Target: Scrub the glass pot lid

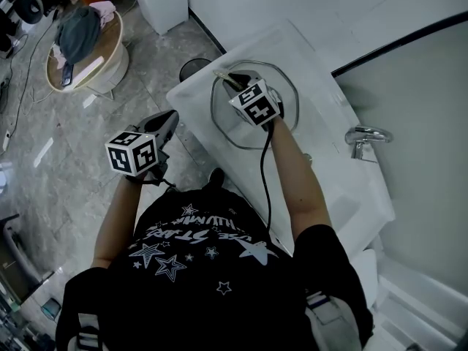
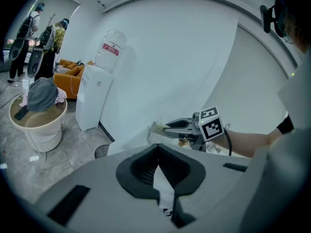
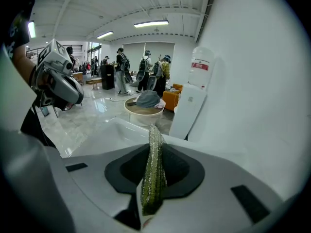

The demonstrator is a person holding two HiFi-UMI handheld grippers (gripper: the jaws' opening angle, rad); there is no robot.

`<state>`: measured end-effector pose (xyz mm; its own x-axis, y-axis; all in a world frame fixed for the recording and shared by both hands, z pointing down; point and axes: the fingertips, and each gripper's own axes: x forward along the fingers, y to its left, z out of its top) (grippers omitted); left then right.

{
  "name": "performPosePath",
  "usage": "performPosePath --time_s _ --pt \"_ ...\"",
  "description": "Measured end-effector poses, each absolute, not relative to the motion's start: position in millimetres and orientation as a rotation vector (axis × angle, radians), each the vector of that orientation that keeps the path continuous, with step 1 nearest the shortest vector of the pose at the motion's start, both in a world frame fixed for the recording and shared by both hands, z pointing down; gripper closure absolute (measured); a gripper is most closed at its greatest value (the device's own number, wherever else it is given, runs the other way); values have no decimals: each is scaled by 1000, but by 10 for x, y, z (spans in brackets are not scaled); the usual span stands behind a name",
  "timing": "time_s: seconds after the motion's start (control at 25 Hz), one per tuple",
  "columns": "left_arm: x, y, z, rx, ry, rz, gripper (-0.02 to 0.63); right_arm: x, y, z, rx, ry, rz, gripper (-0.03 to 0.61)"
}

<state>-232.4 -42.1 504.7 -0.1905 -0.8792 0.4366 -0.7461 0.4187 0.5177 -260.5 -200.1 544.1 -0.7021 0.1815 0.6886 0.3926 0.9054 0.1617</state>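
One scouring pad [image 3: 153, 174] pinched in my right tongs [image 1: 232, 83], over one glass lid [image 1: 292, 97]; left tongs [image 1: 169, 120] clenched empty, beside counter [image 1: 191, 97].

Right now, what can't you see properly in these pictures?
- Middle of the glass pot lid, head view: the right gripper covers it.
- Whether the scrub pad touches the lid: no view shows the contact.
- Water bottle label, left gripper view: print too small to read.
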Motion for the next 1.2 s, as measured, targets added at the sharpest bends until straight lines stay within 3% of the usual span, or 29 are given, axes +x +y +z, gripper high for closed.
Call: performPosePath --time_s 1.2 --pt "-2249 -383 4986 1418 -1970 -257 606 -2101 -1199 5482 -503 -2301 -296 503"
